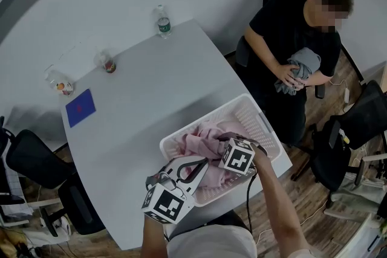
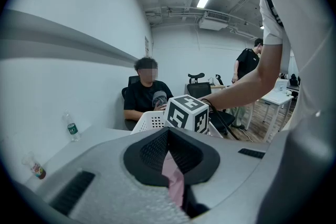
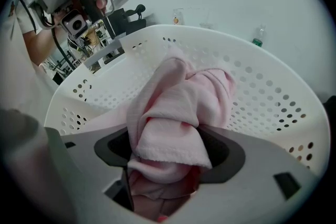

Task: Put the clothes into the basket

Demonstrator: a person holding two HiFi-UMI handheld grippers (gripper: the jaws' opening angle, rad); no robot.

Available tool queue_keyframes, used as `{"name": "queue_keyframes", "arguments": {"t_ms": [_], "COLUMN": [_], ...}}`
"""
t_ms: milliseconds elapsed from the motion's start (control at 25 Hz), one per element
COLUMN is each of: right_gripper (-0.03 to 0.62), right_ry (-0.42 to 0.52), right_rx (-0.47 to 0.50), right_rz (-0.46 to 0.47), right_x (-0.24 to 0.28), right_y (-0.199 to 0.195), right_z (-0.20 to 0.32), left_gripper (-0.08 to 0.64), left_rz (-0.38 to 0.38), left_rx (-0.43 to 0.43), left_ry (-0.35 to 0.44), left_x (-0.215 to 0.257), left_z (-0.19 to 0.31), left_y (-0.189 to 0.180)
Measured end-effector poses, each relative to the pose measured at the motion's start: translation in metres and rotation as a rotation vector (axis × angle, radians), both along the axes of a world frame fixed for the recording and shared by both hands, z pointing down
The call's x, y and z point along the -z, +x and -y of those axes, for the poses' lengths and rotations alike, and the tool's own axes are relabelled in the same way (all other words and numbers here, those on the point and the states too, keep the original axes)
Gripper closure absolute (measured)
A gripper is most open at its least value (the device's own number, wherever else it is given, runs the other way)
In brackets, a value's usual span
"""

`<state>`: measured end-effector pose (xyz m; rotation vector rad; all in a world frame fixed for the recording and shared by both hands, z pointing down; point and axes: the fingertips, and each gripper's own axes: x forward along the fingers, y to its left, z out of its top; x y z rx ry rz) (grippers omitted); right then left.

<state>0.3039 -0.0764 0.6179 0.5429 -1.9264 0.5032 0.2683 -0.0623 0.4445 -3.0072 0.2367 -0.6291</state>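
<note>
- Our left claw (image 2: 168, 134) is pressed together on a thin strip of the soft pink fleece garment (image 3: 178, 107), just over the near rim of the white perforated plastic basket (image 1: 242, 104).
- Our right claw (image 3: 168, 147) points steeply down inside the basket, jaws spread, with a loose bunch of the same garment lying between them.
- Most of the garment lies heaped in the basket.
- The basket stands at the near right corner of the white desk (image 1: 157, 87).
- The desk also carries a flat blue rectangular pad (image 1: 80, 107) and a clear plastic bottle with a green label (image 1: 162, 21).
- Beyond the desk, a seated person in black (image 1: 284, 27) holds a grey cloth (image 1: 300, 66) above the wooden floor (image 1: 314, 190).
- The bottle label's print is too small to read.
</note>
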Motion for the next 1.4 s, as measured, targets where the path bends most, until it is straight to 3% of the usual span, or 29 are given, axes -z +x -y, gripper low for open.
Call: {"name": "queue_keyframes", "arguments": {"t_ms": [480,760,1040,1120,1400], "right_gripper": [0.253,0.255,0.259,0.281,0.475], "right_ry": [0.052,0.151,0.258,0.31,0.529], "right_rx": [0.014,-0.004,-0.074,-0.108,-0.26], "right_rz": [-0.05,-0.089,-0.018,0.022,0.205], "right_x": [0.022,0.043,0.074,0.088,0.153], "right_y": [0.007,0.013,0.008,0.005,-0.005], "right_z": [-0.005,-0.012,-0.02,-0.02,-0.024], "left_gripper": [0.558,0.558,0.558,0.558,0.558], "left_rz": [-0.011,-0.03,-0.05,-0.058,-0.096], "left_rx": [-0.005,-0.009,-0.009,-0.008,-0.017], "left_ry": [0.02,0.031,0.034,0.033,0.04], "left_x": [0.01,0.017,0.024,0.027,0.038], "left_z": [-0.006,-0.014,-0.02,-0.021,-0.029], "left_y": [-0.004,-0.007,-0.014,-0.016,-0.02]}}
